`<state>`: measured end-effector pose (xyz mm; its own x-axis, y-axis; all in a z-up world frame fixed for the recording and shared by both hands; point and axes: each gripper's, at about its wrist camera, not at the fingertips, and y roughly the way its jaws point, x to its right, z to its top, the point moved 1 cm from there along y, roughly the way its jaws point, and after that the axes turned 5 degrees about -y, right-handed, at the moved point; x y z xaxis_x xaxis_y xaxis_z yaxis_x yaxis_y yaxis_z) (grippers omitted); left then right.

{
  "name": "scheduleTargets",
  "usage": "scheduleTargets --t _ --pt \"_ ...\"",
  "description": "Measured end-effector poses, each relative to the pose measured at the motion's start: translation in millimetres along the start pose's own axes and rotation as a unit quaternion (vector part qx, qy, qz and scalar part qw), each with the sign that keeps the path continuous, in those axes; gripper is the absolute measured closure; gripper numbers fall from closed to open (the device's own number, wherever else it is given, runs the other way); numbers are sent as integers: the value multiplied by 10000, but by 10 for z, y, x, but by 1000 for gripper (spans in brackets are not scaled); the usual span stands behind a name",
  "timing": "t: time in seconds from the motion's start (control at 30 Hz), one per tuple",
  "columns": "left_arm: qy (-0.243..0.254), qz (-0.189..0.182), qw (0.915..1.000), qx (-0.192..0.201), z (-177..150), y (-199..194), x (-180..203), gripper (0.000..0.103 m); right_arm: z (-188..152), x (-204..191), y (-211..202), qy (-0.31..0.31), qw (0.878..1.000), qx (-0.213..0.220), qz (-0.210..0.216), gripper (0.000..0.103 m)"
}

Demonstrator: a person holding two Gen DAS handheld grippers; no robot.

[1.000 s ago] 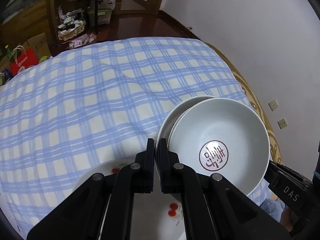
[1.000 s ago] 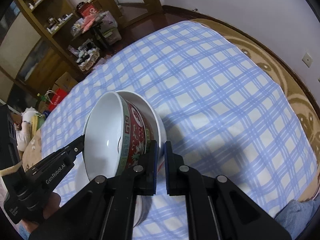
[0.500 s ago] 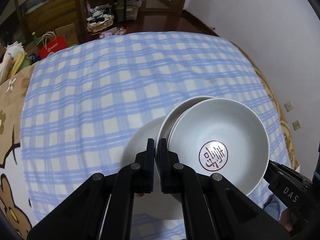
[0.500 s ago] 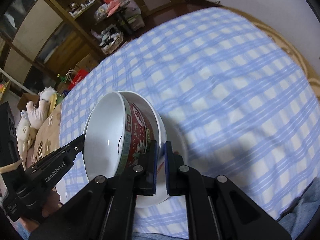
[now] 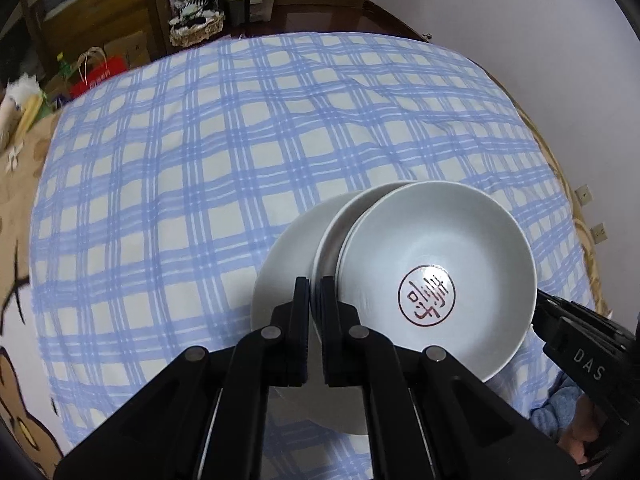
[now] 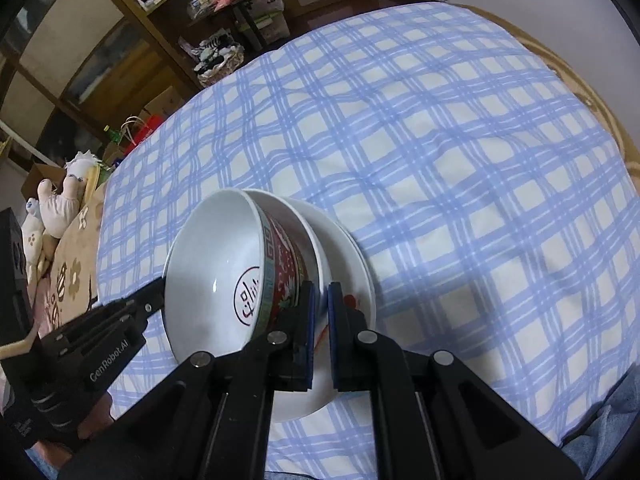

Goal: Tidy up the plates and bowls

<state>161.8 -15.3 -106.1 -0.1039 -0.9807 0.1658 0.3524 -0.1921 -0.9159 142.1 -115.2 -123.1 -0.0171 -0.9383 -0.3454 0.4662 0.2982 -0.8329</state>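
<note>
You hold 2 nested bowls over 1 white plate [image 5: 280, 248] on the blue checked cloth [image 5: 180, 160]. Your left gripper [image 5: 315, 292] is clamped on the outer white bowl [image 5: 332, 232]; your right gripper [image 6: 319, 296] is clamped on that same bowl's opposite rim. The red-patterned bowl [image 6: 280, 264] sits inside it, tilted.
</note>
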Motion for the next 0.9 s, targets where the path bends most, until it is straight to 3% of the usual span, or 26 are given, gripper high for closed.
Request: scheduleTargets --t 0.17,0.3,0.63,0.9 --pt "360 225 9986 327 41 -152 107 96 26 -40 -108 -332 9993 180 -13 95" --pt "388 148 9983 405 72 -306 117 93 76 -71 -284 -378 9986 373 5 95" --pt "618 274 9950 729 -157 -781 173 82 -11 -200 -862 -735 9938 822 -113 94" --pt "626 312 9893 1279 -270 -1440 148 64 -164 -211 -1534 -835 9864 1404 -201 92"
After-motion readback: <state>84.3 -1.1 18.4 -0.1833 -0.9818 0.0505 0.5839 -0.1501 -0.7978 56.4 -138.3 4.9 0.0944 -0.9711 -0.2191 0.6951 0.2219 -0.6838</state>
